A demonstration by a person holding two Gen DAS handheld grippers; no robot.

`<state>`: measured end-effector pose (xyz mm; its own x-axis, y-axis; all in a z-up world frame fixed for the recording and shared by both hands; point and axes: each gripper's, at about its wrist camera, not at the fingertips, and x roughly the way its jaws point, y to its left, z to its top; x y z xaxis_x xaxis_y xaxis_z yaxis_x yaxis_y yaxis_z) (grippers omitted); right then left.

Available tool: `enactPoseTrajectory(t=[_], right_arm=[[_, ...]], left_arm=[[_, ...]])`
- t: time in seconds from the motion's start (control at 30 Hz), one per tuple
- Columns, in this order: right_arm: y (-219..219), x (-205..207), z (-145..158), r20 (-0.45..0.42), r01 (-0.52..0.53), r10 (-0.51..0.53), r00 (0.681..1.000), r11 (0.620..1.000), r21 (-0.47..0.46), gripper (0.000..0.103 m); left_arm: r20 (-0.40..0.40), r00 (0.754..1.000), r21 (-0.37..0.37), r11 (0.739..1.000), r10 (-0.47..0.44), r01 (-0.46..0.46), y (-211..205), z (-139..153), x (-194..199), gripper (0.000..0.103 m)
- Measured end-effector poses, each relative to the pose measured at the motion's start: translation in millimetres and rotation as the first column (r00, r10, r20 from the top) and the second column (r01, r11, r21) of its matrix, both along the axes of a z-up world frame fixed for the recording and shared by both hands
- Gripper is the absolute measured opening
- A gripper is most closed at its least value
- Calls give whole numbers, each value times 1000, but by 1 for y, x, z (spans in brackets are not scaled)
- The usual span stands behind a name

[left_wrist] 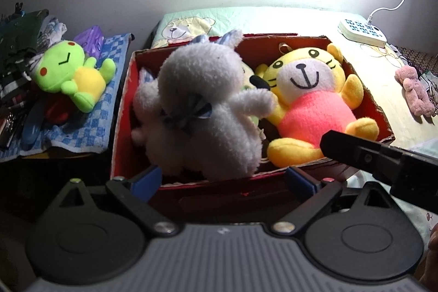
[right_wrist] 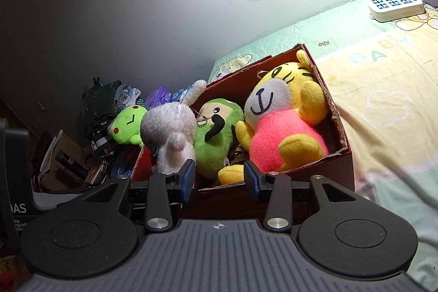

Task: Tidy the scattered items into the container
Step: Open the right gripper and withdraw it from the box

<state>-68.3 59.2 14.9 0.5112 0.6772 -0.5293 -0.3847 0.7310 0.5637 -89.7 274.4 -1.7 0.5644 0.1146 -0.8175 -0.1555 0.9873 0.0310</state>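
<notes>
Left tool (left_wrist: 223,179), right tool (right_wrist: 219,179) spread, unladen; red box (left_wrist: 123,111) holds white bunny (left_wrist: 197,106), tiger (left_wrist: 309,95).

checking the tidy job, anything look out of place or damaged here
Two plush toys lie outside the red cardboard box: a green frog plush on the blue checked cloth and a small pink plush on the bed. The box's right rim looks torn.

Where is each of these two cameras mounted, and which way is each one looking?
Left wrist: rides on the left gripper, looking forward over its open blue-tipped fingers at the white rabbit in the red box; the other gripper's black arm pokes in at right.
Right wrist: rides on the right gripper, facing the box from its near right.
Shared: box, rabbit, yellow tiger, green frog, power strip.
</notes>
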Motion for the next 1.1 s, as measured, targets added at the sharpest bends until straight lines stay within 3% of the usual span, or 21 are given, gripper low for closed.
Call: enactPoseTrajectory(t=[0.5, 1.1], right_arm=[[-12, 2, -1, -10, -49, 49, 999, 999, 8, 44], [-54, -6, -25, -95, 33, -33, 995, 999, 3, 44]], left_arm=[[-35, 999, -14, 1000, 22, -23, -16, -5, -6, 99], [-150, 984, -17, 995, -95, 94, -69, -39, -4, 99]])
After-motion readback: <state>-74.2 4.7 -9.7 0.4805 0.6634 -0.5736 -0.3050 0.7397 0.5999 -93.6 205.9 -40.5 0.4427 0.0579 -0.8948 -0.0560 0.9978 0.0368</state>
